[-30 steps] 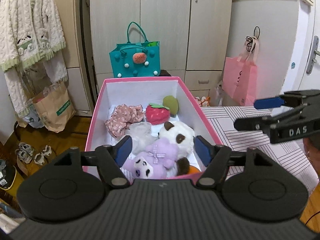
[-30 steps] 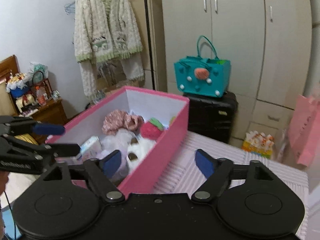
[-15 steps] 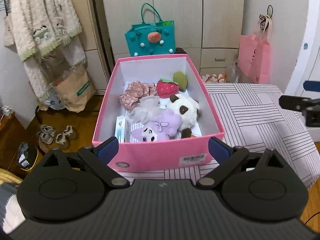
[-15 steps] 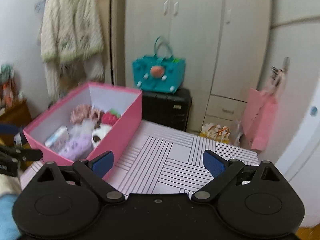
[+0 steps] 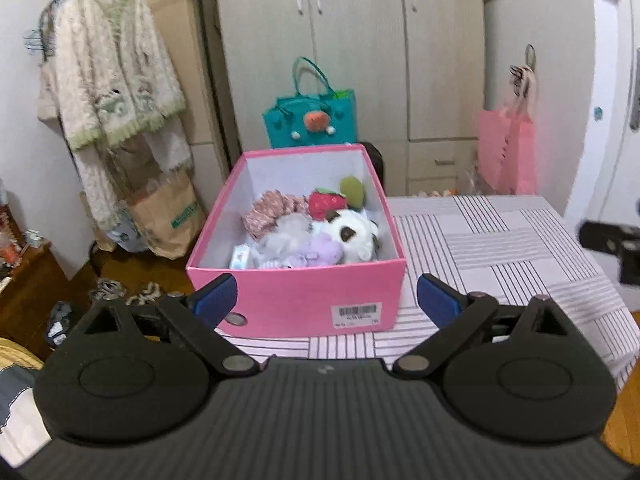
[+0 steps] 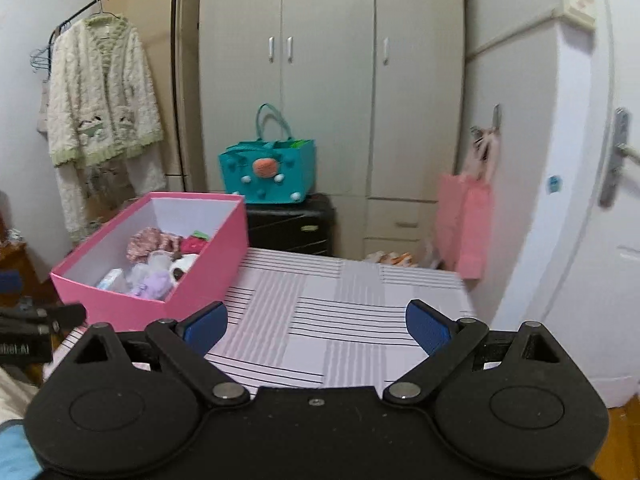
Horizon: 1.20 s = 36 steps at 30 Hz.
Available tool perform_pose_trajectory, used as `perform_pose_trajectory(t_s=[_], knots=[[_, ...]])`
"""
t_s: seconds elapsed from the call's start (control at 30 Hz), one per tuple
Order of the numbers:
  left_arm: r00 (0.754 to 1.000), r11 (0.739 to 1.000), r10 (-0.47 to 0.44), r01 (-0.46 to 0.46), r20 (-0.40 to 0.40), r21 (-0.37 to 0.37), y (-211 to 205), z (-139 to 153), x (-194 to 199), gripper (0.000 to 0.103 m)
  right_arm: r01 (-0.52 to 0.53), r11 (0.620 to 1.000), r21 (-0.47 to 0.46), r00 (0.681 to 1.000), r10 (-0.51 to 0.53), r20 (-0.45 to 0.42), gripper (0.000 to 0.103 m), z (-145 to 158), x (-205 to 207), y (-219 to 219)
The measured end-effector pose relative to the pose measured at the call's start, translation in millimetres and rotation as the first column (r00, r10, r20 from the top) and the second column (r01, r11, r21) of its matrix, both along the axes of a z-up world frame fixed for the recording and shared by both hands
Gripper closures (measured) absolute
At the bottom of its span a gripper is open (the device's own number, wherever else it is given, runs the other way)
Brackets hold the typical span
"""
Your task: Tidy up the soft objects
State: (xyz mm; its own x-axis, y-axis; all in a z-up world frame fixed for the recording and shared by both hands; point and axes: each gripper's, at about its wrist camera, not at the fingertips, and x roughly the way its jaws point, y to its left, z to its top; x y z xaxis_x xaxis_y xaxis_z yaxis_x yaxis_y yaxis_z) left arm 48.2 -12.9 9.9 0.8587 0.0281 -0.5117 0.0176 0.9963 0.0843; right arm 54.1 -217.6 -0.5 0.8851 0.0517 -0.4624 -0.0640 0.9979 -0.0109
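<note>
Both the left gripper (image 5: 326, 294) and right gripper (image 6: 316, 326) hung wide open and empty near the pink box (image 5: 296, 300) of soft toys (image 5: 320, 232) at the table's (image 6: 360, 320) left edge.

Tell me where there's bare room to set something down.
The striped tablecloth right of the pink box is bare to its far edge. Inside the box, toys crowd the middle and near end; only a strip by the back wall shows free.
</note>
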Motion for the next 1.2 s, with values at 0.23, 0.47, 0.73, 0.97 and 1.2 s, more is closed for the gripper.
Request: perform_pose_trajectory(t_s=[0.23, 0.47, 0.73, 0.97, 1.2], knots=[[1.000, 0.999, -0.001, 0.001, 0.003, -0.044, -0.5, -3.2, -7.1, 0.006, 0.025, 0.999, -0.022, 1.000, -0.024, 0.016, 0.005, 0.9, -27.2, 1.9], [1.000, 1.000, 0.018, -0.018, 0.018, -0.017, -2.4, -5.3, -16.6, 0.005, 0.055, 0.998, -0.007, 0.998, -0.055, 0.007, 0.004, -2.4, -42.8, -2.5], [0.999, 1.000, 0.025, -0.025, 0.039, -0.004, -5.3, -8.9, -28.3, 0.005, 0.052, 0.997, -0.052, 0.998, -0.050, 0.030, 0.004, -5.8, -57.9, 6.9], [0.997, 1.000, 0.020, -0.019, 0.074, -0.014, -6.9, -9.6, -40.1, 0.005, 0.069, 0.997, -0.031, 0.995, -0.066, 0.069, 0.004, -6.0, -70.4, 7.2], [0.995, 1.000, 0.016, -0.014, 0.099, -0.025, -7.0, -16.2, -43.5, 0.005, 0.086, 0.996, -0.038, 0.990, -0.081, 0.114, 0.004, -12.2, -76.4, 8.7]])
